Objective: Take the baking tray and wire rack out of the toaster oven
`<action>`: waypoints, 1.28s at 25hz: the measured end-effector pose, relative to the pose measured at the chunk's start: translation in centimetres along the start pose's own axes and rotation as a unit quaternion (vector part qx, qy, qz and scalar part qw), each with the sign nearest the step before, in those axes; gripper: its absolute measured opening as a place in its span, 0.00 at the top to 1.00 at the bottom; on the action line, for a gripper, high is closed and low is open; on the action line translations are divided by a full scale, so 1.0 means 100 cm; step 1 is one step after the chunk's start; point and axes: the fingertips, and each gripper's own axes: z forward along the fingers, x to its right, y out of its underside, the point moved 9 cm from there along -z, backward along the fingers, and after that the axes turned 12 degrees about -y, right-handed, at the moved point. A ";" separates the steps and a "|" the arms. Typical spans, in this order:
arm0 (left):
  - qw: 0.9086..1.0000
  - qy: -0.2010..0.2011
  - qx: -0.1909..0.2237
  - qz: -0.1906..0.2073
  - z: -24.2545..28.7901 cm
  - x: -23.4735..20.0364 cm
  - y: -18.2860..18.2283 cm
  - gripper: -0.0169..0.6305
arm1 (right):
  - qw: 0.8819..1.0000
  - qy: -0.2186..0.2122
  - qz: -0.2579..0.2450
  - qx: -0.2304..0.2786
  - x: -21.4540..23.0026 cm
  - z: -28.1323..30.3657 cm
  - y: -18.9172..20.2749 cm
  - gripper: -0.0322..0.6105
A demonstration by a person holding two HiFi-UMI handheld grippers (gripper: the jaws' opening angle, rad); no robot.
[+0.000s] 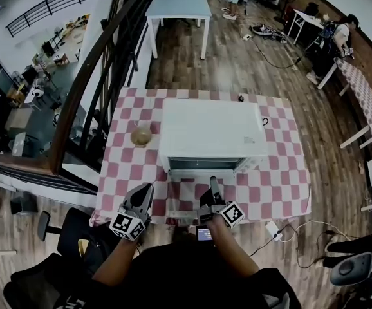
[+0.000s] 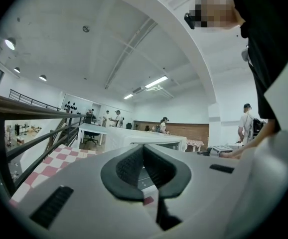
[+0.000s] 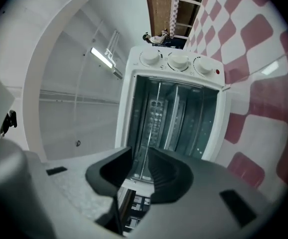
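Observation:
A white toaster oven (image 1: 212, 134) stands in the middle of a table with a red-and-white checked cloth (image 1: 273, 185). In the right gripper view, which is rolled sideways, its three knobs (image 3: 178, 61) are on top. The cavity shows the thin bars of the wire rack (image 3: 156, 118). I cannot make out the baking tray. My right gripper (image 1: 213, 180) is level just in front of the oven's front, jaws open (image 3: 140, 156), nothing between them. My left gripper (image 1: 150, 187) hangs at the table's near edge, left of the oven (image 2: 154, 142). Its tips (image 2: 144, 148) meet with nothing held.
A round tan object (image 1: 141, 136) lies on the cloth left of the oven. A dark stair railing (image 1: 89, 76) runs along the table's left side. A pale table (image 1: 176, 8) stands further back. A cable and plug block (image 1: 273, 229) lie on the floor at right.

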 end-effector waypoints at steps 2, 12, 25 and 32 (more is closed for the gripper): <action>1.000 -0.005 -0.003 0.000 0.005 -0.005 0.004 0.98 | 1.000 -0.006 -0.001 0.002 0.012 0.011 -0.001 0.80; 0.999 -0.021 -0.033 -0.011 0.014 -0.008 0.020 0.98 | 0.999 0.038 0.029 0.004 0.047 0.039 -0.002 0.76; 0.998 -0.044 -0.044 -0.008 0.017 -0.019 0.021 0.98 | 0.997 0.039 0.060 0.022 0.080 0.075 -0.014 0.76; 0.997 -0.051 -0.049 -0.015 0.019 -0.021 0.024 0.98 | 0.997 0.027 0.069 0.025 0.093 0.084 -0.018 0.76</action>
